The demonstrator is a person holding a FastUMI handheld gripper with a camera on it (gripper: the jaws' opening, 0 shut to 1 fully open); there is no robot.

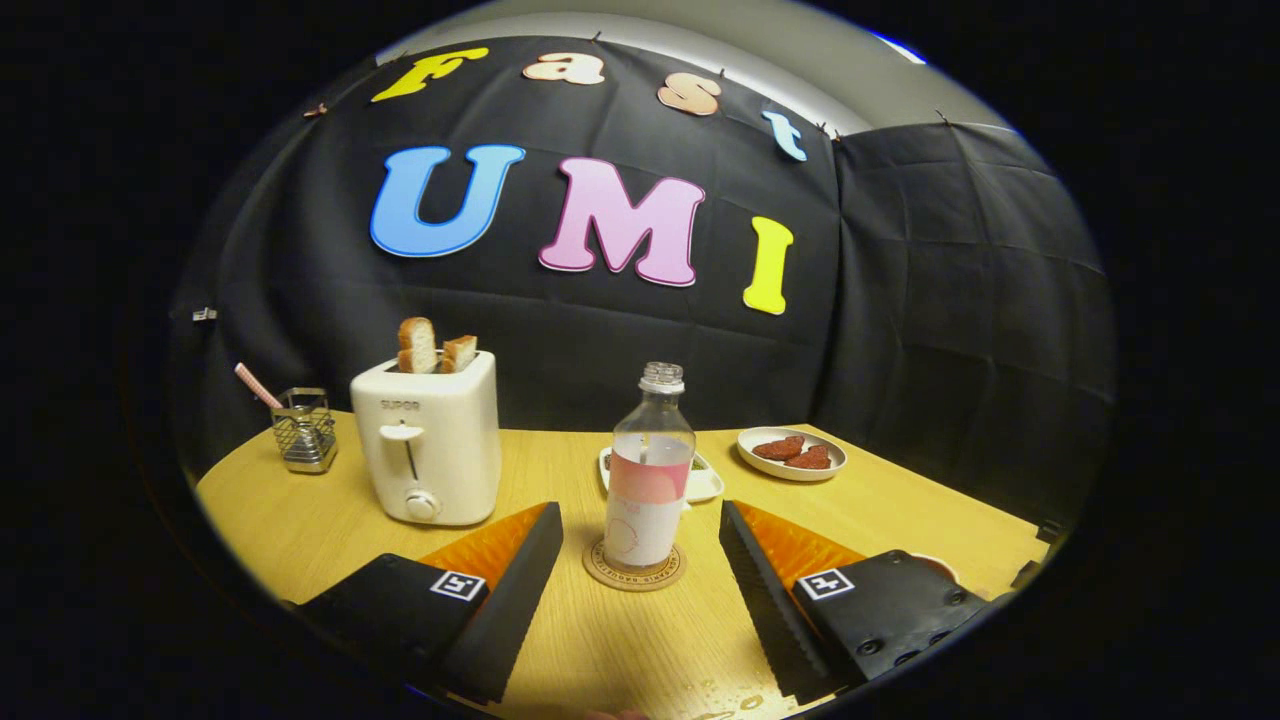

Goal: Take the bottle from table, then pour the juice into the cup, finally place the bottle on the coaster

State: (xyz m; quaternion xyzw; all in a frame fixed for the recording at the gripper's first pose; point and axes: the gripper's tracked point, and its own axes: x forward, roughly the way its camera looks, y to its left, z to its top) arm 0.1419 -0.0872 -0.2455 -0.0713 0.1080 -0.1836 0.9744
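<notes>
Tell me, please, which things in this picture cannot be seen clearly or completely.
- Small white dish, gripper view: the bottle covers most of it; its contents are unclear.
- Coaster: its centre is under the bottle.
- Cup: only a rim shows behind the right finger.
- Wire holder: too small to tell what the striped stick in it is.
- Gripper: open, fingers apart either side of the bottle, not touching.

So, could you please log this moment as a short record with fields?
gripper: open, fingers either side of the bottle, not touching it
bottle: upright on the coaster, cap off, just ahead of the fingertips
toaster: white, two bread slices sticking up, beyond the left finger
plate: holding reddish pieces, beyond the right finger
small dish: white, behind the bottle
wire holder: beside the toaster
table: wooden
cup: cannot tell
</notes>
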